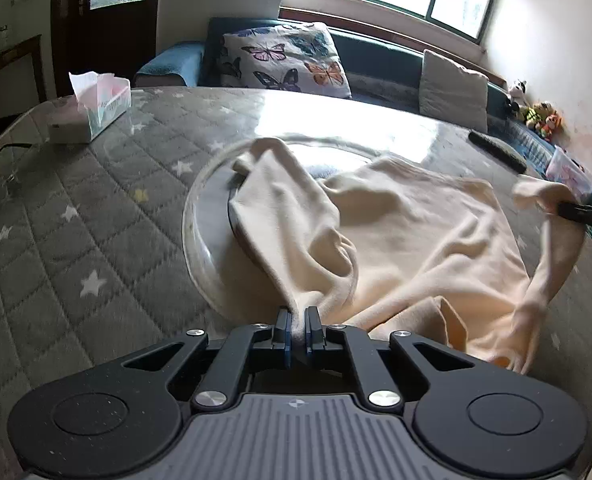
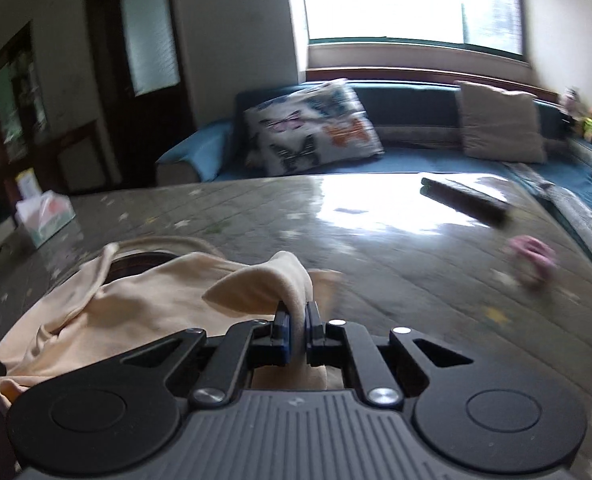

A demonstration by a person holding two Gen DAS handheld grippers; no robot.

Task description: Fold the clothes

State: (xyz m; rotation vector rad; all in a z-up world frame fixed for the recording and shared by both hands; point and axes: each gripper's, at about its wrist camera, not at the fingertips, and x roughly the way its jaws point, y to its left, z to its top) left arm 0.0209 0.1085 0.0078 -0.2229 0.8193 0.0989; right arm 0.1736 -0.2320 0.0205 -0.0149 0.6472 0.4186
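Blown-out window (image 2: 412, 0) daylight, glare on the table (image 2: 376, 208), right-wrist motion blur, fisheye-curved dark corners.

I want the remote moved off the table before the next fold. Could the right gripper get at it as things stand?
Probably not yet: the right gripper is shut on the cream garment. The remote lies beyond it across bare table, so the way looks free once it lets go.

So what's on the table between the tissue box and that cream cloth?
Mostly bare quilted table cover, then the glass turntable's rim under the cream cloth; left wrist view.
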